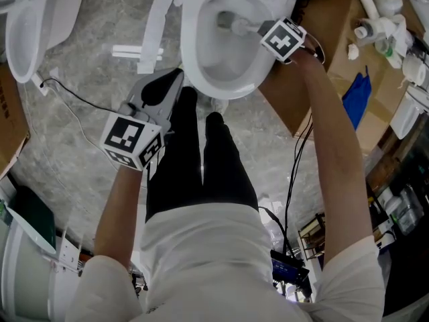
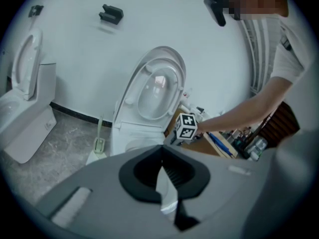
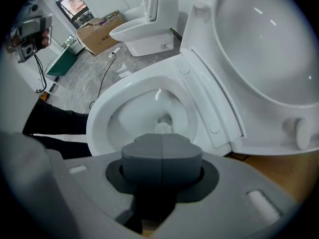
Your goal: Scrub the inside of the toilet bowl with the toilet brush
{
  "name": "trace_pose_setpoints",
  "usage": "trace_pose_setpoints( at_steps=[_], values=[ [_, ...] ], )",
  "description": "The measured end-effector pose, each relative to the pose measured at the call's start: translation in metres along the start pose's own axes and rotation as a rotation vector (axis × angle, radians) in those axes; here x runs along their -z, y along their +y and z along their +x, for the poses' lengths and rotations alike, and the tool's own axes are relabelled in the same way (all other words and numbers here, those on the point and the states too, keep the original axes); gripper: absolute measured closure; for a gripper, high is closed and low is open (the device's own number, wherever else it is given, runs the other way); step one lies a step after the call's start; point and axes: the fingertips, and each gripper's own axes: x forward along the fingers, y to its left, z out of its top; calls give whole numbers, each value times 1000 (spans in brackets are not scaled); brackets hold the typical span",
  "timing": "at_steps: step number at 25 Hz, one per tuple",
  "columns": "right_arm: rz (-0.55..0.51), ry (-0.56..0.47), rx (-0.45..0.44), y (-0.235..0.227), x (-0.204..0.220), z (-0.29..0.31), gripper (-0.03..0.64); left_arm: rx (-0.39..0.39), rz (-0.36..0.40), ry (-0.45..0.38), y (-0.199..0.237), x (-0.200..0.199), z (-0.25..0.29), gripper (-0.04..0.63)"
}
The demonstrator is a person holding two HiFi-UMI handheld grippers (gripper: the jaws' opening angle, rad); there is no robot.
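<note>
1. The right gripper (image 3: 162,156) has its jaws squeezed together. Going by the head view, it's clamped on the handle of the toilet brush (image 1: 249,27). Grabbing it far up the handle lets the gripper sit out over the rim instead of down in the wet part.
2. The brush's head sits low in the toilet bowl (image 3: 99,121), pretty much at the drain opening, so the thing that matters is right where the scrubbing happens. My guess is mid-scrub, but I can't tell how much of the inside is done.
3. The seat and lid (image 3: 259,54) are tipped up against the back, which is why the whole inside is reachable.
4. The left gripper (image 2: 162,176) has its jaw tips pressed shut with nothing in them. It's off by the person's left thigh, well apart from the bowl. Looks like it's just held out of the way, since this is a one-handed job.
5. The person's legs (image 1: 201,166) are right up at the front of the bowl, so the right arm reaches in from the side.
6. Further out there's another toilet (image 1: 27,39) at the left and a cardboard box (image 1: 328,39) just beside the bowl on the right. The box is close, so I reckon a wide swing of the handle could clip it.
</note>
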Motion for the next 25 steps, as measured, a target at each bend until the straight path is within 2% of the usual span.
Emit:
trace_pose_setpoints(
  at_steps=[4,9,14,17,20,25],
  values=[
    [11,-14,39,-19,-12,-4,472,-3,-2,2,3,0,-1,604],
    [-2,-61,52,-21,-44,-7,472,-8,0,4,8,-3,-3,604],
    [-17,-132,21,2,-85,-11,472,-13,0,1,10,-5,-5,604],
    [-84,-147,3,26,-100,-12,471,-10,2,0,9,-5,-7,604],
    [-105,-137,-28,49,-93,-4,471,-7,6,-2,6,-6,-6,604],
    [-58,-117,-75,74,-63,6,471,1,18,-1,-1,-7,-5,604]
  ],
)
